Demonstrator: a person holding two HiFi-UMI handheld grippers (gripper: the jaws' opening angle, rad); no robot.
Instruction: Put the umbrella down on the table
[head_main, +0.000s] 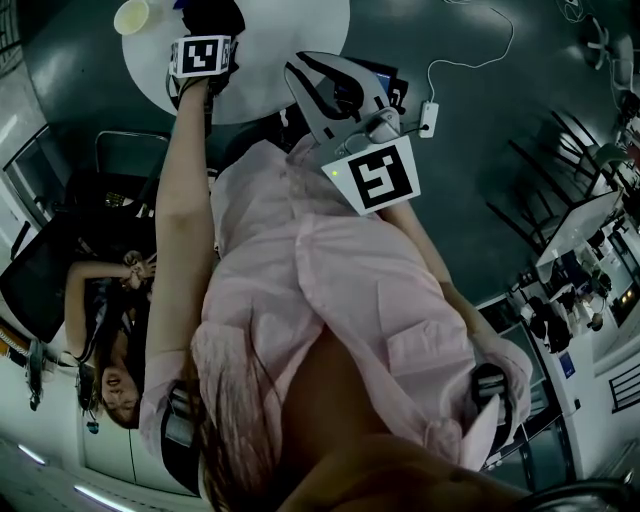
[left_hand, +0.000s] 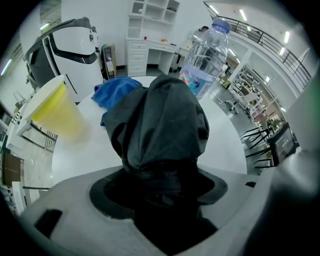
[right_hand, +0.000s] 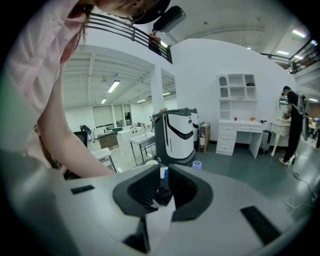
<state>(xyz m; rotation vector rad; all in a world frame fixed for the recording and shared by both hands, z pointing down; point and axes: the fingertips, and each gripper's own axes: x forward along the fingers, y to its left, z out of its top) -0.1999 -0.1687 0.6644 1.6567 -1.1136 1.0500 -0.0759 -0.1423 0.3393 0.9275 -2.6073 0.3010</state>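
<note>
The left gripper (left_hand: 159, 186) grips the black umbrella (left_hand: 159, 117) over the white table (left_hand: 231, 146). The umbrella's bottom end hides inside the jaws. A blurry yellow cup (left_hand: 52, 112) sits at nine o'clock, and a half-covered blue cloth (left_hand: 116, 92) at eleven. The right gripper (right_hand: 162, 175) is empty, its jaws barely apart.

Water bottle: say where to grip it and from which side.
Grip the water bottle round its body, below the cap, jaws level. It stands upright, so come in sideways, probably from its right in the left gripper view: the blue cloth and the held umbrella crowd its left.
</note>
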